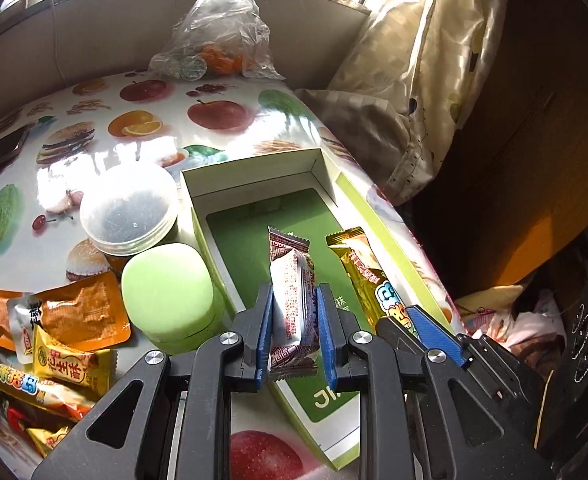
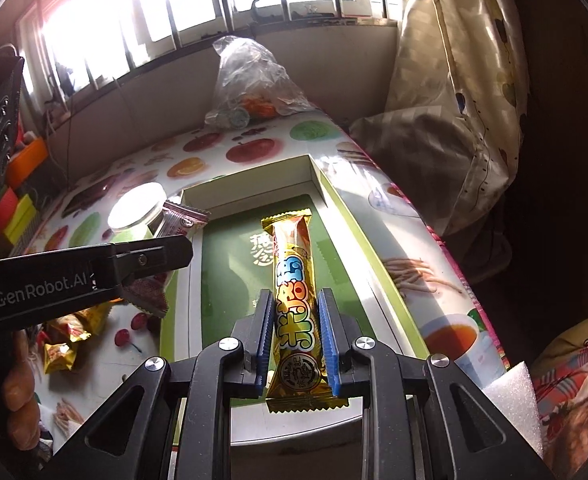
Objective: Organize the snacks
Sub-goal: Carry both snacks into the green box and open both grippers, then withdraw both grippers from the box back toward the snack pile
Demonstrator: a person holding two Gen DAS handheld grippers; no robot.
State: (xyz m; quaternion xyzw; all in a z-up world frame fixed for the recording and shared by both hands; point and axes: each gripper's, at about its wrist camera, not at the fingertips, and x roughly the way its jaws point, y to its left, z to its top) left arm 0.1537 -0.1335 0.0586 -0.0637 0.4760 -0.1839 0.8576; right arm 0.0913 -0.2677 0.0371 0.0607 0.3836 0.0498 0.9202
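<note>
My left gripper (image 1: 294, 296) is shut on a white and maroon snack packet (image 1: 294, 280), held upright over the open green box (image 1: 250, 164). Beside it on the right, my right gripper (image 1: 408, 322) is shut on a long gold snack bar (image 1: 354, 264) that also hangs over the box. In the right wrist view the gold bar (image 2: 294, 280) sits between the blue pads (image 2: 328, 332) of the right gripper (image 2: 295, 300), lengthwise above the box floor (image 2: 230, 240). The left gripper (image 2: 174, 252) comes in from the left with the maroon packet (image 2: 182, 220) at the box's left wall.
A clear round lidded tub (image 1: 128, 208) and a pale green rounded case (image 1: 168, 292) stand just left of the box. Several loose snack packets (image 1: 66, 320) lie at the near left. A plastic bag of oranges (image 1: 218, 40) stands at the back. A curtain (image 1: 414, 80) hangs past the table's right edge.
</note>
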